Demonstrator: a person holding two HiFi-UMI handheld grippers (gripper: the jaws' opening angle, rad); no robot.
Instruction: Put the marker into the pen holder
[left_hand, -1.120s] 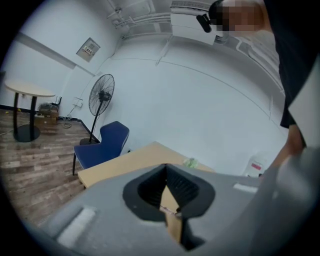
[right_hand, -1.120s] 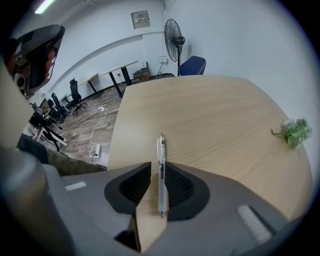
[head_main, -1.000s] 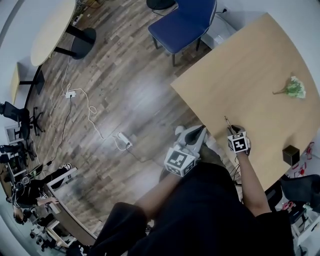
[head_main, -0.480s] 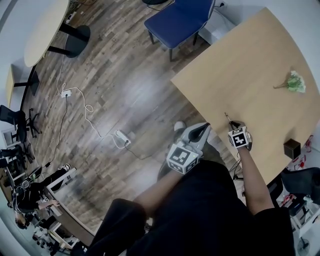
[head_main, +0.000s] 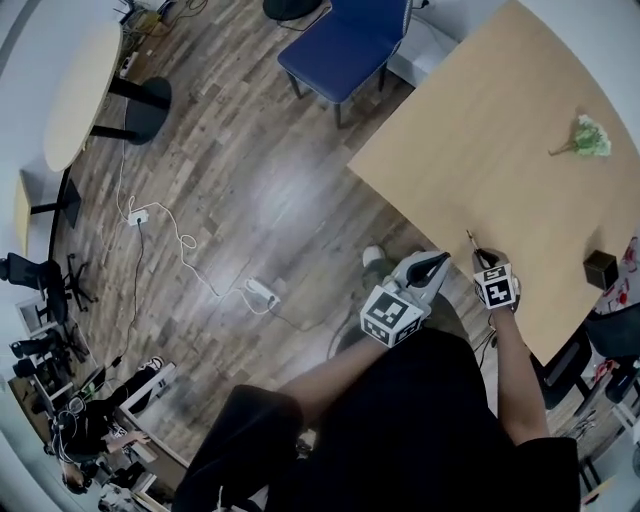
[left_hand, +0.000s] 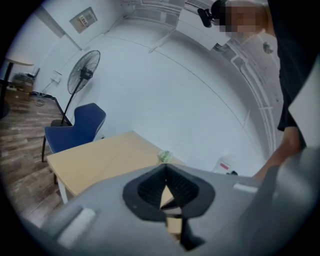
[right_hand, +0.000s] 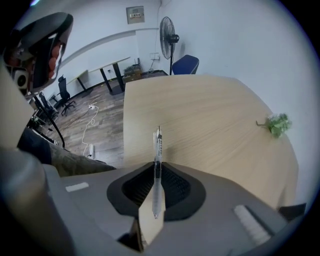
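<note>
Over the near edge of the table (head_main: 480, 130), our right gripper (head_main: 483, 258) stays clamped on the pen (right_hand: 158, 150), whose tip points out across the wood. In the last second we have shifted only slightly. The dark pen holder (head_main: 600, 268), well off to the right, looks no nearer. Our left gripper (left_hand: 166, 170) hangs closed and empty just beside the right one. We judge the carry has barely begun.

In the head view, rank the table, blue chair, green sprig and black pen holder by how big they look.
table
blue chair
green sprig and black pen holder: too alike to rank
</note>
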